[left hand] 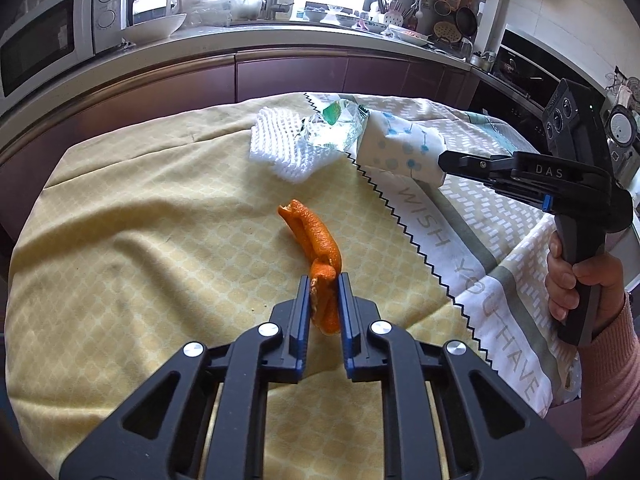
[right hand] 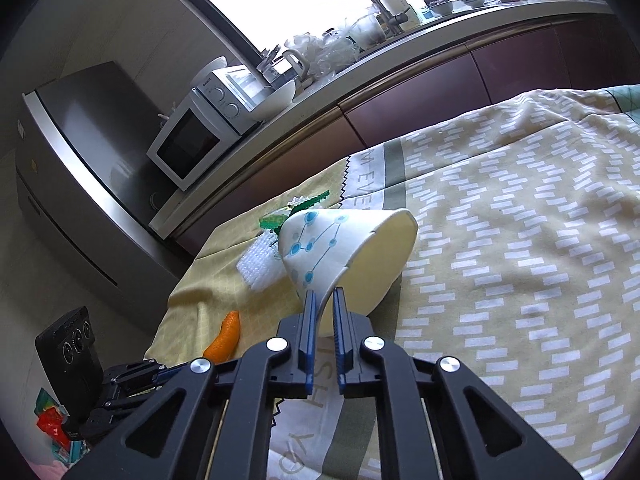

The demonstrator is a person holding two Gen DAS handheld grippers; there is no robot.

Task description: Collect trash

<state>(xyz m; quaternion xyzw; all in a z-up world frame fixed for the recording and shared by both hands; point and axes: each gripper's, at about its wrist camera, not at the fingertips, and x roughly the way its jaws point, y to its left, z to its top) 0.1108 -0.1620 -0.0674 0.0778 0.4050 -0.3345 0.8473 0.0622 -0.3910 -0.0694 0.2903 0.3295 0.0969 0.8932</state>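
Observation:
My left gripper [left hand: 325, 280] is shut on one end of an orange peel [left hand: 310, 228], which stretches away over the yellow tablecloth [left hand: 140, 240]. My right gripper [right hand: 323, 294] is shut on the rim of a squashed white paper cup [right hand: 344, 248] with blue dots. The cup also shows in the left wrist view [left hand: 400, 146], held on its side by the right gripper [left hand: 444, 162]. A white foam net [left hand: 284, 148] and a clear plastic wrapper [left hand: 334, 126] lie beside the cup. The peel shows in the right wrist view [right hand: 226, 338].
A second patterned cloth [right hand: 520, 240] covers the right part of the table. A kitchen counter [left hand: 280, 36] with a microwave [left hand: 48, 36] and dishes runs behind. A fridge [right hand: 80, 168] stands at the left. Colourful packets [right hand: 52, 424] lie on the floor.

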